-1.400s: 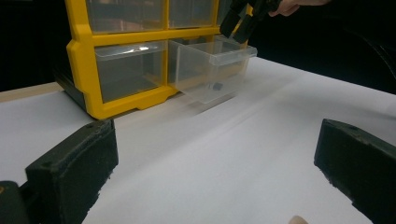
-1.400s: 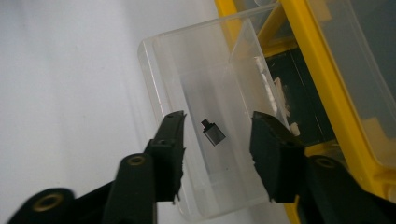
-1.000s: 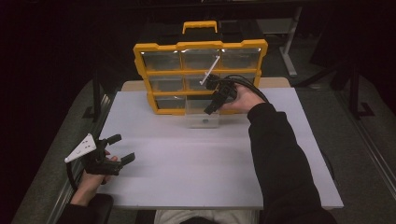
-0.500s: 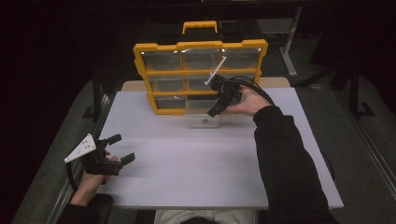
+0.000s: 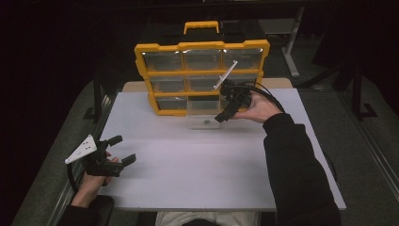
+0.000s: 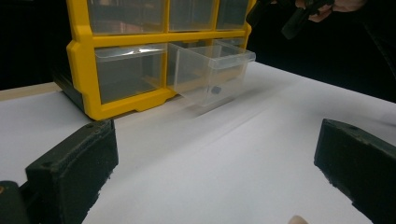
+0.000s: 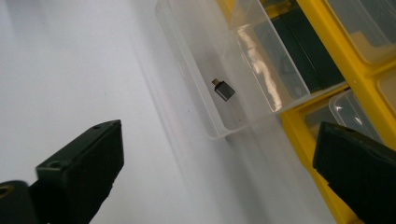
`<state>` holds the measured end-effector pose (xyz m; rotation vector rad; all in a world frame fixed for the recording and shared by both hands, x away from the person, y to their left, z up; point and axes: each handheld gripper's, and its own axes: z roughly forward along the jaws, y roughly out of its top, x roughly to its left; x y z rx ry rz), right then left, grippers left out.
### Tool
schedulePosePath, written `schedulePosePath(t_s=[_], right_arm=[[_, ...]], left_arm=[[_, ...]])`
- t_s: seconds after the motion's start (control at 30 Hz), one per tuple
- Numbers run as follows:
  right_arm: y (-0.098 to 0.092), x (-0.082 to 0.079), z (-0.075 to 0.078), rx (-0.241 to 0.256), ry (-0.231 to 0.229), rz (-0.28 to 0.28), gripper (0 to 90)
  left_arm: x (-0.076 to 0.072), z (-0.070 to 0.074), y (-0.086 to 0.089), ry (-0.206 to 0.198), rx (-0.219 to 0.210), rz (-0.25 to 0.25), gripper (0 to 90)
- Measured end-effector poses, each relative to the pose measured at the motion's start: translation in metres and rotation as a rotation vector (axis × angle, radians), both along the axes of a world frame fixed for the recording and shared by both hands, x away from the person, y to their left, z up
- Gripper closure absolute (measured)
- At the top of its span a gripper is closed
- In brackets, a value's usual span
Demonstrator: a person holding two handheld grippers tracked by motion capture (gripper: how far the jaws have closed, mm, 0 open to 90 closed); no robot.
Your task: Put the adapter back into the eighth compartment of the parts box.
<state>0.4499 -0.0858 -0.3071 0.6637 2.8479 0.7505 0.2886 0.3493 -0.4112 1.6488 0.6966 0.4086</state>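
A yellow organizer cabinet [image 5: 202, 75] with clear drawers stands at the back of the white table [image 5: 211, 179]. Its bottom middle drawer [image 5: 203, 117] is pulled out, and a small dark adapter [image 7: 224, 89] lies inside it, which the left gripper view shows as a speck [image 6: 215, 89]. My right gripper [image 5: 225, 113] hangs open just above the drawer's right end, nothing between its jaws. My left gripper [image 5: 123, 149] rests open at the table's left edge, aimed toward the cabinet [image 6: 116, 56], and holds nothing.
The cabinet's yellow handle [image 5: 201, 26] rises at its top. A table leg and frame [image 5: 294, 52] stand behind at the right. Bare white tabletop stretches between the two grippers. Dark floor surrounds the table.
My right gripper has drifted slightly right and lifted a little above the open drawer. The left gripper has stayed still.
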Motion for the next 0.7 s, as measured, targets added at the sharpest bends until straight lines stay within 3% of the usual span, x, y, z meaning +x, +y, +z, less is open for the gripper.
schedulePosePath(t_s=[0.23, 0.7], right_arm=[[-0.008, -0.006, -0.002, 0.018, -0.008, -0.031, 0.0], [-0.027, -0.020, -0.005, 0.065, -0.034, -0.043, 0.0]], left_arm=[[0.000, 0.000, 0.000, -0.002, 0.001, -0.001, 0.0], [0.001, 0.000, -0.001, 0.002, -0.001, -0.002, 0.0]])
